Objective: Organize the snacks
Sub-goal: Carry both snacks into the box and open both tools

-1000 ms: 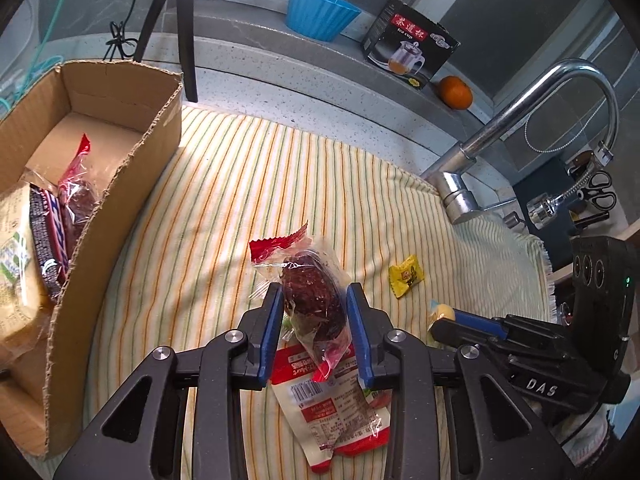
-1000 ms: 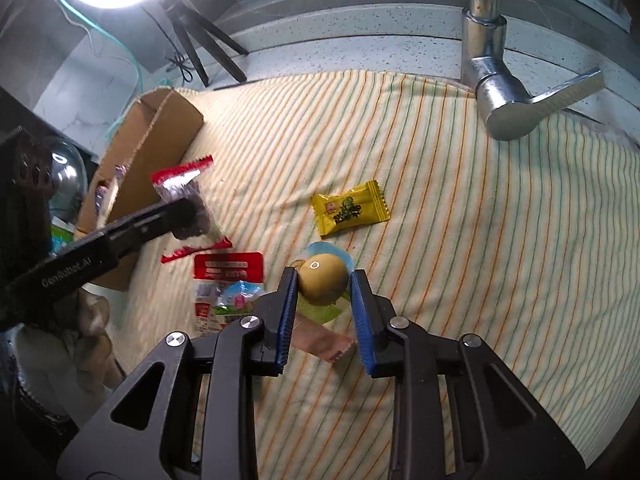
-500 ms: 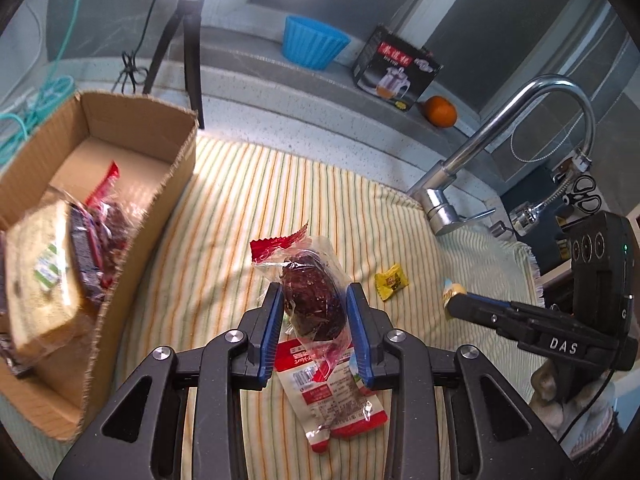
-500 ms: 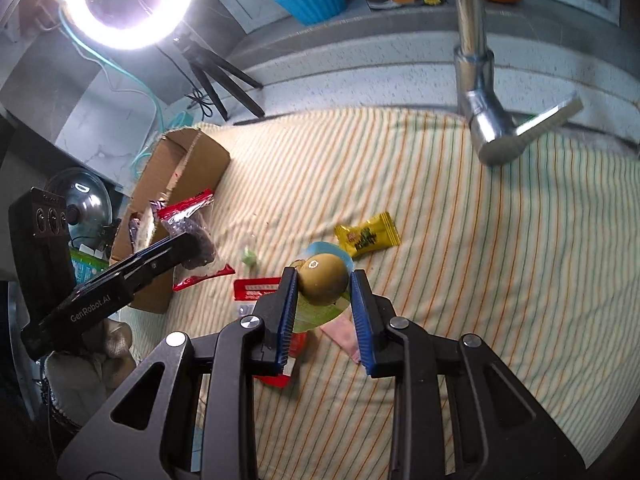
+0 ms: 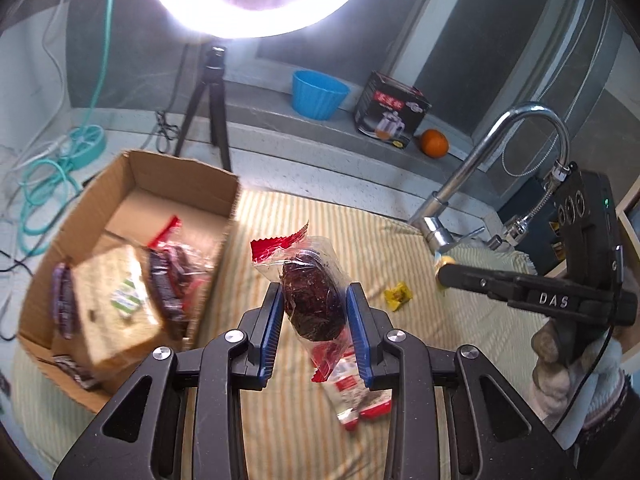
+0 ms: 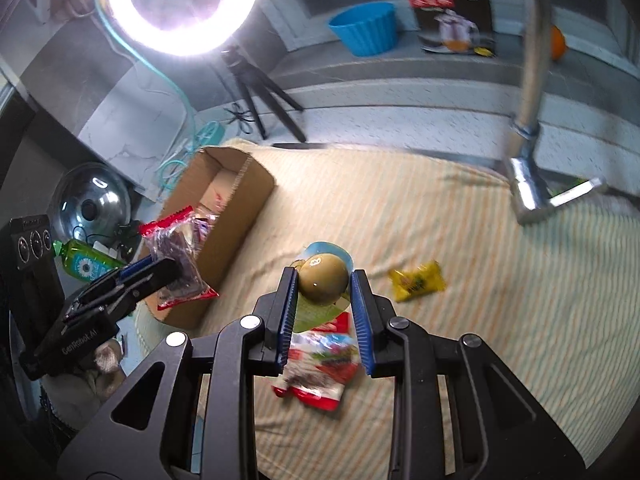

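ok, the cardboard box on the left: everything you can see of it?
The cardboard box is plain brown corrugated card, open-topped, its flaps missing or folded away and its cut rim rough. It sits upright at the left edge of the striped cloth, touching it, below the ring-light tripod. Inside lie a wrapped pale bread-like slab and several dark snack packs with red ends, blurred. Neither gripper touches it.
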`<state>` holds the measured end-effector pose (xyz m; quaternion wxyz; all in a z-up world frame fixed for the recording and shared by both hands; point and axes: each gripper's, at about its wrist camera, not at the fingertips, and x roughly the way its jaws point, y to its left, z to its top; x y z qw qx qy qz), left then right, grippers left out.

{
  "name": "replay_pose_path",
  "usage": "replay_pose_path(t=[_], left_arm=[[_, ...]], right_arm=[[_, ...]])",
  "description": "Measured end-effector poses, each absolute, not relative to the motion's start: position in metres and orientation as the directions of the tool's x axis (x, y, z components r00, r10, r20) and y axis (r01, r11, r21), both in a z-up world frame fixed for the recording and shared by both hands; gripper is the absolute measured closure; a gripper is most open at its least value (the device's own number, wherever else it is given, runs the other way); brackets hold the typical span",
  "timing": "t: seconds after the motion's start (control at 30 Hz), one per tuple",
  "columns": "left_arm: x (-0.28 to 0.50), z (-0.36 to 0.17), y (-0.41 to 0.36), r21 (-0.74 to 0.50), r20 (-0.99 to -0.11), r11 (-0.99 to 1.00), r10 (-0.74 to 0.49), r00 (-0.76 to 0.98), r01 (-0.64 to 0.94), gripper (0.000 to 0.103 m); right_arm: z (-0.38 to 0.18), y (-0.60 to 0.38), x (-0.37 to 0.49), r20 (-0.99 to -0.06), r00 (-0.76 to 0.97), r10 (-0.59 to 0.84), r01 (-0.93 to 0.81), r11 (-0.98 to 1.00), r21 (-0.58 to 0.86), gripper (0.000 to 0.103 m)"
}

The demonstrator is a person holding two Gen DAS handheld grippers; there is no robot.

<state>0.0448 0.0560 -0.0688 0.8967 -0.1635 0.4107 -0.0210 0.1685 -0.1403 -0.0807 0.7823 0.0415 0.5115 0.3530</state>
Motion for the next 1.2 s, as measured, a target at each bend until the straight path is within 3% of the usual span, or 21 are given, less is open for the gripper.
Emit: replay_pose_path(t=[0.47, 0.87, 0.97, 1.03, 1.07, 1.1, 1.13, 1.2], left_arm=[[0.018, -0.088, 0.142, -0.297, -0.770, 0.917, -0.065, 0.634, -0.267, 0.073], [0.006, -0.103, 0.179, -0.327, -0.791, 0.883, -0.061, 0.609, -0.336, 0.072], [0.007, -0.104, 0.182, -0.326, -0.799, 0.880, -0.061, 0.598, -0.346, 0.070], [0.006, -0.103, 0.185, -0.332, -0.795, 0.876, -0.061, 0.604, -0.349, 0.069], [0.006, -0.102, 0.186, -0.336, -0.794, 0.873, -0.061, 0.605, -0.354, 0.067], [0.006, -0.101, 0.186, -0.332, -0.799, 0.870, -0.054, 0.599, -0.364, 0.057], [0.006, -0.100, 0.187, -0.328, -0.800, 0.868, -0.045, 0.599, -0.372, 0.052], [0.006, -0.097, 0.186, -0.330, -0.794, 0.869, -0.045, 0.606, -0.368, 0.052]], right_arm=[[-0.070, -0.017, 0.152, -0.764, 0.144, 0.629, -0.659, 0.637, 0.400, 0.075], [-0.084, 0.062, 0.150, -0.800, 0.094, 0.593, -0.732, 0.586, 0.348, 0.075], [-0.085, 0.070, 0.147, -0.801, 0.086, 0.592, -0.748, 0.569, 0.341, 0.069], [-0.083, 0.071, 0.146, -0.801, 0.103, 0.590, -0.754, 0.571, 0.324, 0.043], [-0.082, 0.069, 0.145, -0.795, 0.108, 0.597, -0.754, 0.571, 0.325, 0.037], [-0.080, 0.067, 0.145, -0.787, 0.112, 0.606, -0.754, 0.568, 0.330, 0.032], [-0.078, 0.065, 0.145, -0.783, 0.115, 0.612, -0.753, 0.567, 0.333, 0.032], [-0.074, 0.059, 0.147, -0.782, 0.129, 0.610, -0.750, 0.576, 0.325, 0.031]])
